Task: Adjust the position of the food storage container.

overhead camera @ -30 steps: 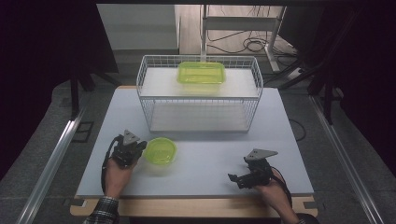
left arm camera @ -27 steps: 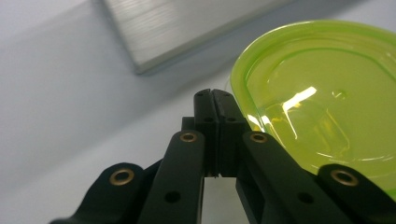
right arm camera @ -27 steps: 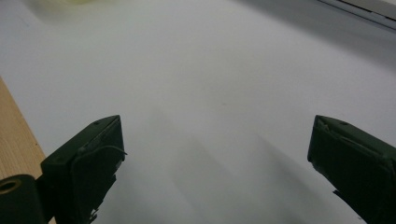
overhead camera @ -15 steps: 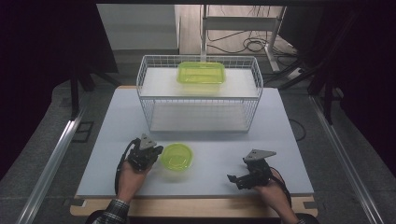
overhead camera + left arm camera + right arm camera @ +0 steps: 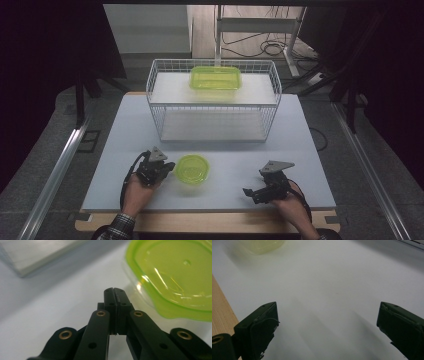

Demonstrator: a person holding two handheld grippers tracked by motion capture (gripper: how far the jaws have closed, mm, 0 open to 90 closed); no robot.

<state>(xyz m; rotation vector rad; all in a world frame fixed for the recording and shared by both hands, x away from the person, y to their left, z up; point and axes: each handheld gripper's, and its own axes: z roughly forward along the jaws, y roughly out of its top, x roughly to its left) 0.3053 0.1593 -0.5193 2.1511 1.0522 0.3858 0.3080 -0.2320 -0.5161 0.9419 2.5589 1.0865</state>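
covering the table (image 5: 300, 135), a white mat; dark room.

A white wire basket (image 5: 165, 107) stands at the far side of the white desk (image 5: 310, 150), with a rectangular green container (image 5: 215, 78) resting on its upper shelf and cables (image 5: 272, 47) on the floor behind.

- This looks like a lab or a test room, not a home.
- A white tabletop (image 5: 300, 145) lies on a wooden board, and dark curtains hang at the left and right.
- Metal rails (image 5: 55, 175) run along the grey floor on both sides.
- Loose cables (image 5: 272, 47) lie on the floor at the far side, near a metal stand (image 5: 257, 25).
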